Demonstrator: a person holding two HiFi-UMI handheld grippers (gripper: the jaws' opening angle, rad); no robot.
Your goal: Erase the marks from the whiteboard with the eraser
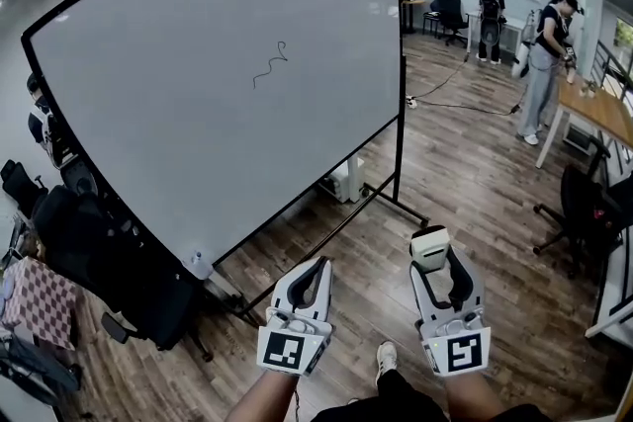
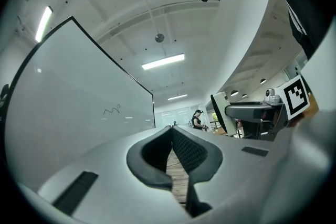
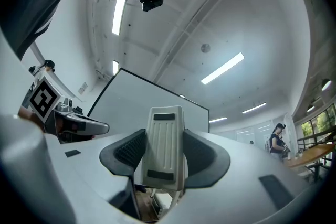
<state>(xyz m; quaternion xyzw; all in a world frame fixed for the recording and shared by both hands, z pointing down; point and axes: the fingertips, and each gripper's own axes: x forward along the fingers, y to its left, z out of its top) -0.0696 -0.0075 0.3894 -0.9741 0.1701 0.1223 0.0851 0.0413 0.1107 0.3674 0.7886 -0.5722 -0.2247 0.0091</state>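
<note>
A big whiteboard [image 1: 198, 64] on a black stand [image 1: 399, 163] is seen on the left and far side of the room. One thin dark squiggle [image 1: 269, 66] is drawn near the middle of it, and the rest of the board is white. The eraser [image 1: 429, 246] is held low down on the near right, well apart from the board. It is a pale block, and it is squeezed between the two dark pads [image 3: 126, 150] of the right gripper [image 1: 432, 264], with its far end sticking out past the jaw tips. In the right gripper view the eraser is seen standing straight up between the jaws and touched by them on both sides. The left gripper [image 1: 318, 266] is held near it on the left, and nothing is held in it. Its jaws are pressed together so that the tips touch, as is shown in the left gripper view. A brown wooden floor [image 1: 465, 183] is seen under everything. Black chairs [image 1: 119, 282] are crowded at the near left, below the board. A person [image 1: 546, 64] is seen far off on the right, beside a wooden table [image 1: 605, 112]. A white shoe [image 1: 387, 359] is seen at the near edge, between the two grippers
</note>
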